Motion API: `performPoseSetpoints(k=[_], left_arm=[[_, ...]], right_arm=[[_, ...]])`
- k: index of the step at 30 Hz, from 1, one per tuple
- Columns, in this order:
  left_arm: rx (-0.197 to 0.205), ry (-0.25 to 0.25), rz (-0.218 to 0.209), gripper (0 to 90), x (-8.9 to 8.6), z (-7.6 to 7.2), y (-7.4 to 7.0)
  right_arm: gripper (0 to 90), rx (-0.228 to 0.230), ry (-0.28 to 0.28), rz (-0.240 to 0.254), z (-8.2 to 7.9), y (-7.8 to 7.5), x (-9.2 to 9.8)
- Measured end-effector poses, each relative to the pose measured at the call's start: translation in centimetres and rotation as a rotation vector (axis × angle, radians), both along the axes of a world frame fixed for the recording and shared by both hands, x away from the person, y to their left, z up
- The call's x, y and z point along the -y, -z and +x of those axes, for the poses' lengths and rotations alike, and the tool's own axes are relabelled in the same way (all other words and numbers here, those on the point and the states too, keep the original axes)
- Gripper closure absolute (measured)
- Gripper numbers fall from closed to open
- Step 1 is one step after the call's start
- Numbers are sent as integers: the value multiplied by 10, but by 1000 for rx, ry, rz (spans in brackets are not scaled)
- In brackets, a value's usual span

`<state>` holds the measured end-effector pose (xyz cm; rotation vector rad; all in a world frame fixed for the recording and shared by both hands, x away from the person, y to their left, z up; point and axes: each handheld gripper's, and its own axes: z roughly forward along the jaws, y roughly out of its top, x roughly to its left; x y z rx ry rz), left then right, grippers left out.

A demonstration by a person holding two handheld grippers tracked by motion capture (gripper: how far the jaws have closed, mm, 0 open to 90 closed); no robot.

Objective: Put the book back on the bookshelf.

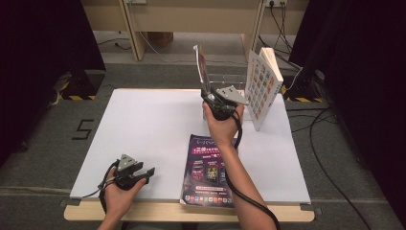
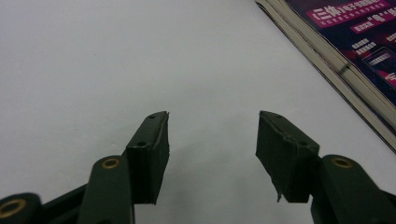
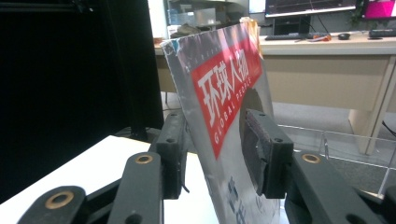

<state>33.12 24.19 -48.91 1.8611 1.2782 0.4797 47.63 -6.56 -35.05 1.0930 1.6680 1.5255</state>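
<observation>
1. High view, near edge: left claw [image 1: 146,172] idle on the desk [image 1: 143,124], jaws apart, empty; purple magazine [image 1: 208,170] flat beside it.
2. Farther: right claw [image 1: 209,98] around upright silver magazine [image 1: 200,67] at the clear rack [image 1: 225,79], probably slotting it beside the standing book [image 1: 262,86].
3. Right gripper view: pads [image 3: 254,156] look off the cover [image 3: 224,93], grip released; the high view can't resolve that.

Beyond the right gripper [image 1: 209,98], grey carpet floor [image 1: 158,72] runs to a pale wooden desk [image 1: 191,14]. Black curtains [image 1: 43,48] hang on both sides of it. Cables [image 1: 325,143] trail across the floor to its right; farther off stand what seem to be monitors [image 3: 308,5].
</observation>
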Motion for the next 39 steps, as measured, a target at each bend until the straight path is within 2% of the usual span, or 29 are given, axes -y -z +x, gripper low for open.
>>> performPoseSetpoints(k=[5, 13, 21, 23, 27, 32, 39], left_arm=[[-2, 2, 5, 435, 1, 0, 0], [-3, 2, 5, 435, 1, 0, 0], [-2, 3, 5, 435, 2, 0, 0], [0, 2, 4, 435, 2, 0, 0], [-2, 3, 5, 435, 2, 0, 0], [0, -1, 0, 434, 2, 0, 0], [2, 1, -10, 431, 2, 0, 0]], right_arm=[[593, 8, -24, -15, -7, 2, 2], [590, 28, -7, -39, -14, 3, 13], [590, -5, 8, -29, -13, 6, 26], [590, -6, 19, -42, -12, 7, 29], [588, -33, 26, -38, -11, 10, 34], [589, -38, 35, -56, -11, 11, 40], [590, -95, 38, -68, -12, 15, 50]])
